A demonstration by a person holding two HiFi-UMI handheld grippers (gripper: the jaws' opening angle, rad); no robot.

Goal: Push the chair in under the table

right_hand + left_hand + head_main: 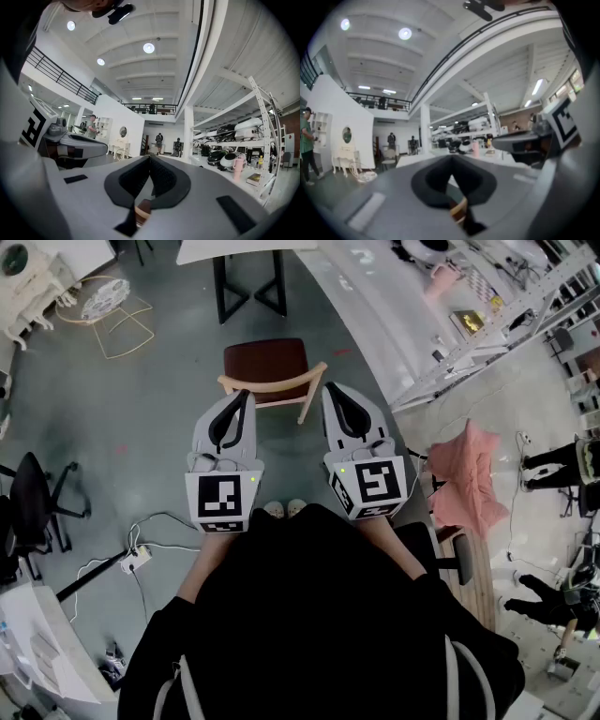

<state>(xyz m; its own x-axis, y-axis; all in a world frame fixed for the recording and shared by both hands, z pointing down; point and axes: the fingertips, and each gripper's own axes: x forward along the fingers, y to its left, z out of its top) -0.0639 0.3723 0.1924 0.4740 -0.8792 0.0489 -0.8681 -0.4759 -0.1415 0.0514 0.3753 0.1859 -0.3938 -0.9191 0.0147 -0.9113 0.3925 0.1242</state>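
- Two tools reach out level towards one chair [267, 371]. Each is a smooth grey plastic shell that tapers to a point.
- The left tool [245, 395] has its jaws pressed together with nothing between them. The right tool [329, 388] is the same, its dark ribbed pads [164, 180] meeting in a thin seam.
- The chair stands on the matte grey floor [141, 427], just short of the white worktop [246, 247] on black legs, not under it.
- Its seat [265, 360] is squarish and dark reddish-brown; its backrest [272, 383] is a curved band of pale wood.
- Each tool tip sits at one end of that band; whether they touch it cannot be told.
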